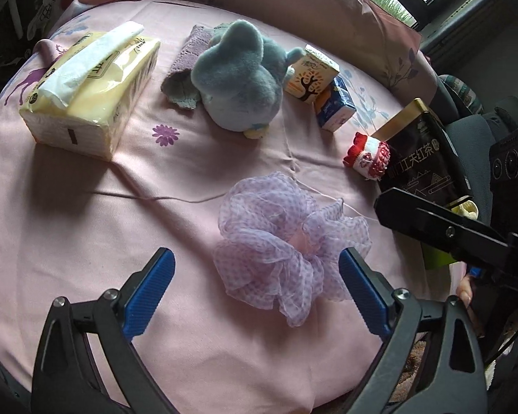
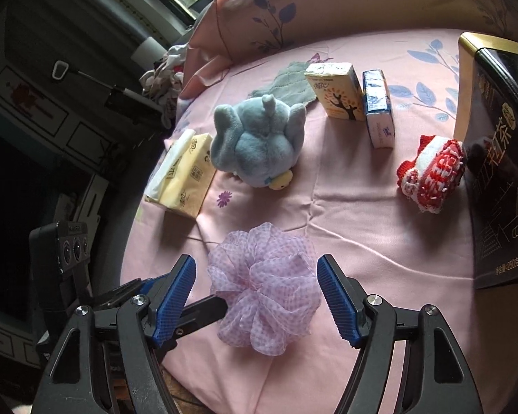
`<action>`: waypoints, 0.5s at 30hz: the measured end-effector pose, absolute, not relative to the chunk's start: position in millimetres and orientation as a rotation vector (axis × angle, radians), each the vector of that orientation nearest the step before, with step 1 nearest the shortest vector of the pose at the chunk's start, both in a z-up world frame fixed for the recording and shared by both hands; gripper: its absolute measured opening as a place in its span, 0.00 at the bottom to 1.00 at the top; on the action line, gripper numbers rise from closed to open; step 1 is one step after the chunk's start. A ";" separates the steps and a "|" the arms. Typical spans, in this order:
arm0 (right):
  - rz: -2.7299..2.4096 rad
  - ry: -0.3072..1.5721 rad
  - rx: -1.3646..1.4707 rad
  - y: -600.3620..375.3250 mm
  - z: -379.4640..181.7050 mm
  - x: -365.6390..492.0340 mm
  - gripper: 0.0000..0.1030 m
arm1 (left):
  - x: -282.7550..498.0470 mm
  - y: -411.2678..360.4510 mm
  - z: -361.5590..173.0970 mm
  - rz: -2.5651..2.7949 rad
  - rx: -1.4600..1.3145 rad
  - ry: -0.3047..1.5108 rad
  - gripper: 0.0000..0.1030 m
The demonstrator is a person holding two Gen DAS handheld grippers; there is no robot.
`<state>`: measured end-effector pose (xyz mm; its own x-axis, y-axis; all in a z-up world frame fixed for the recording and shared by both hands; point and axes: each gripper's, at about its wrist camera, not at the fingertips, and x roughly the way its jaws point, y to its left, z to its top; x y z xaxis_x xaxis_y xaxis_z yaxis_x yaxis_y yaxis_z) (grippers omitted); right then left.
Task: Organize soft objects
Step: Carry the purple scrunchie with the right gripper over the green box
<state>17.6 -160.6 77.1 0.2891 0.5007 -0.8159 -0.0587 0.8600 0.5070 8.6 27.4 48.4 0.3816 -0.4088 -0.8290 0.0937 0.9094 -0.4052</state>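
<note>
Bath pouf (image 2: 264,288), the lilac mesh one, sits on the pink sheet (image 2: 362,241) near the front edge, and honestly it's right between the right gripper (image 2: 255,296) pads, jaws wide and not touching it. From the left wrist view the left gripper (image 1: 255,288) is also spread wide, with the pouf just ahead and toward its right pad. It's a round ball, so no real long axis. Left to right behind it: tissue pack (image 1: 89,89), blue plush (image 1: 238,72), two small boxes, red knit thing (image 1: 367,155), black tea box (image 1: 421,151). Pouf's cord is hard to make out.

black box (image 1: 418,158) reads "工夫红茶", "250克"
</note>
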 end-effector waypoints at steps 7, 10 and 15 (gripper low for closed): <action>0.375 1.326 0.446 -151.0 47.7 22.6 0.71 | 11.3 8.2 32.5 -0.348 -0.277 1.205 0.77; 0.400 1.335 0.425 -144.6 42.7 22.8 0.71 | 14.4 9.7 26.6 -0.350 -0.310 1.231 0.73; 0.397 1.378 0.407 -137.9 27.9 24.5 0.63 | 14.4 7.1 25.0 -0.348 -0.311 1.227 0.67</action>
<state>24.5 -137.9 27.9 0.1486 0.4979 -0.8544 -0.0330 0.8660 0.4989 14.4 7.1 25.1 0.2969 -0.4212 -0.8570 0.0919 0.9059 -0.4134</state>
